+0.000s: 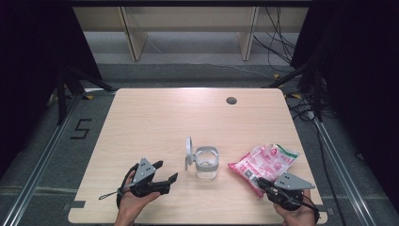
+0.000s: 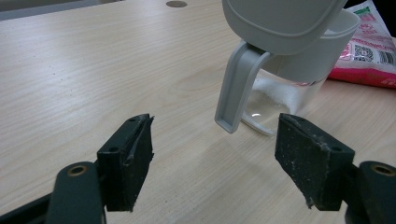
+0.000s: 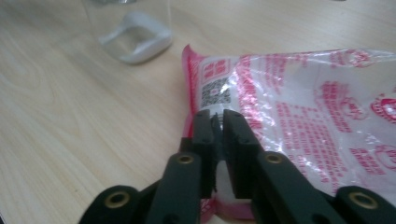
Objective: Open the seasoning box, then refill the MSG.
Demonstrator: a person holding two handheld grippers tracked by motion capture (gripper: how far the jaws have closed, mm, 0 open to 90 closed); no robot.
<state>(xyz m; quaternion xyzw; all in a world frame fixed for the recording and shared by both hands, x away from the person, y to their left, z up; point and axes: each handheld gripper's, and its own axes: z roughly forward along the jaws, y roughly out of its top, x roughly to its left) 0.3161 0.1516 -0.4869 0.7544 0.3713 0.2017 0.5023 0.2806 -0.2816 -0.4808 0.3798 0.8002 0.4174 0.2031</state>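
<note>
Pinching bag (image 3: 299, 112) — right gripper (image 3: 215, 119) nearly closed; left gripper (image 2: 215, 140) wide, empty.

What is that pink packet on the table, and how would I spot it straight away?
Start at the wooden table and go to its near right corner, right of the clear jug with the grey lid. The bag lies there flat, its near edge pinched in the right gripper. It is the one soft, crinkly thing, pink and white with printed text.

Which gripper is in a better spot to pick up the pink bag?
The right gripper, probably. Its jaws already sit at the pink bag's corner, nearly closed on its edge. The left gripper sits open on the far side of the clear jug, away from the bag.
</note>
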